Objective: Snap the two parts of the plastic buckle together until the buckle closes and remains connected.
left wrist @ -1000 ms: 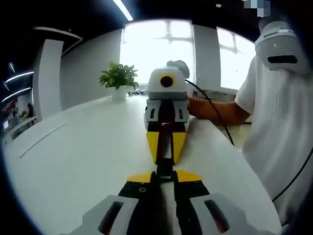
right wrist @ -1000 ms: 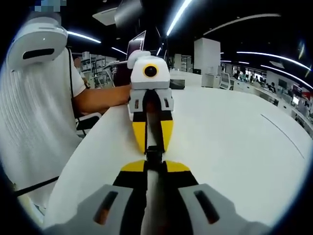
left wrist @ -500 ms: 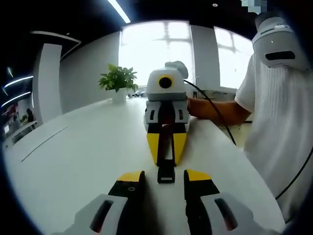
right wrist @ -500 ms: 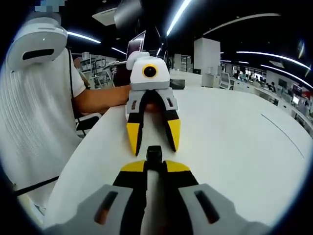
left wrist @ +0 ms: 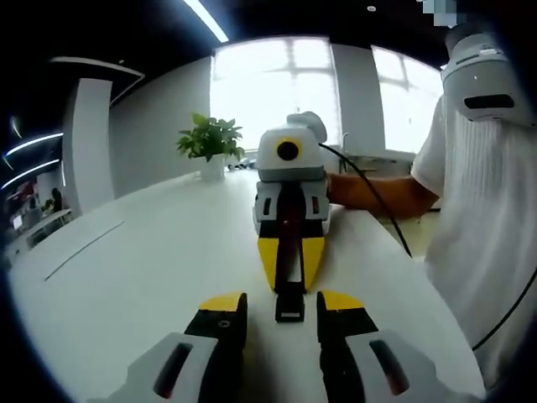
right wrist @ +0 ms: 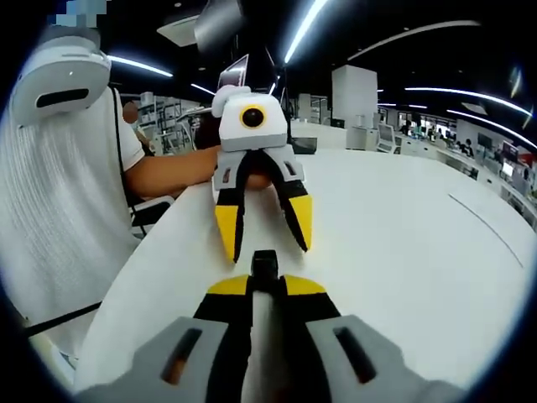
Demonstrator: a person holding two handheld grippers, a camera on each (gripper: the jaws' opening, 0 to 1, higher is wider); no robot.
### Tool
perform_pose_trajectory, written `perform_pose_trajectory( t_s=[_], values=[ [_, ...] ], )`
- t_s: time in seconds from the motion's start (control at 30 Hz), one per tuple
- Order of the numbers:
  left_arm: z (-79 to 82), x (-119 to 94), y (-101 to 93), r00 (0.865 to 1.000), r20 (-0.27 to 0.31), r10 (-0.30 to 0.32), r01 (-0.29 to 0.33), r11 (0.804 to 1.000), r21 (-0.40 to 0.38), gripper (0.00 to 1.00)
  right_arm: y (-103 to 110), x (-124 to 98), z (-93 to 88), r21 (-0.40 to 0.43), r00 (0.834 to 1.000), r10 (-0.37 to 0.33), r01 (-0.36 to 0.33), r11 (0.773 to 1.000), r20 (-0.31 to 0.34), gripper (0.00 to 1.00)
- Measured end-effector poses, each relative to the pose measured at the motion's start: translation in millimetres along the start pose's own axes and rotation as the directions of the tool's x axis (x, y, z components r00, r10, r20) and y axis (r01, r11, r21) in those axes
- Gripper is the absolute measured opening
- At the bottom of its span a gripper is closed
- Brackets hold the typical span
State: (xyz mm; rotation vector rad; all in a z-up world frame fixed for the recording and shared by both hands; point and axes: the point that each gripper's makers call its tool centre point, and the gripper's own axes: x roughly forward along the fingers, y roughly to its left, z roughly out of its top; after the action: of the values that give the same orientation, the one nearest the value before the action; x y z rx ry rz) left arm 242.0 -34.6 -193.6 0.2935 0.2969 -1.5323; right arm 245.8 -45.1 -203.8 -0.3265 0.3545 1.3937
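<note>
We are seeing the right claw [right wrist: 253, 284] pinching the black buckle [right wrist: 263, 264], jaws closed on it, low over the white surface [right wrist: 403, 243]. In the left gripper view the buckle [left wrist: 289, 295] is sticking out at 6 o'clock from the right claw's [left wrist: 289, 267] yellow tips. Our left claw [left wrist: 281, 306] is standing wide apart, gripping nothing (buckle sitting between its tips). A potted plant [left wrist: 211, 143] is standing at 11 o'clock.

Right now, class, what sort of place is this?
Probably an open-plan office: a long white table, a potted plant by bright windows, and desks with monitors under strip ceiling lights.
</note>
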Motion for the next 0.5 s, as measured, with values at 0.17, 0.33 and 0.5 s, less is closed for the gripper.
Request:
perform_pose_trajectory(
  t_s=[0.17,0.33,0.5],
  values=[
    [2.9,-3.0,4.1,1.000,0.004,0.028,-0.028,1.000,0.003,0.33,-1.5,0.4,0.2,0.002,1.000,0.004,-0.004,1.000,0.006,0.12],
    [7.7,-9.7,8.9,0.996,0.025,0.088,-0.088,0.996,0.005,0.33,-2.6,0.7,0.3,0.003,1.000,-0.002,0.002,1.000,0.005,0.12],
    [8.6,-17.7,13.6,0.990,0.045,0.131,-0.130,0.991,-0.014,0.34,-4.8,1.1,1.2,0.004,1.000,-0.003,0.003,1.000,0.008,0.12]
  ],
)
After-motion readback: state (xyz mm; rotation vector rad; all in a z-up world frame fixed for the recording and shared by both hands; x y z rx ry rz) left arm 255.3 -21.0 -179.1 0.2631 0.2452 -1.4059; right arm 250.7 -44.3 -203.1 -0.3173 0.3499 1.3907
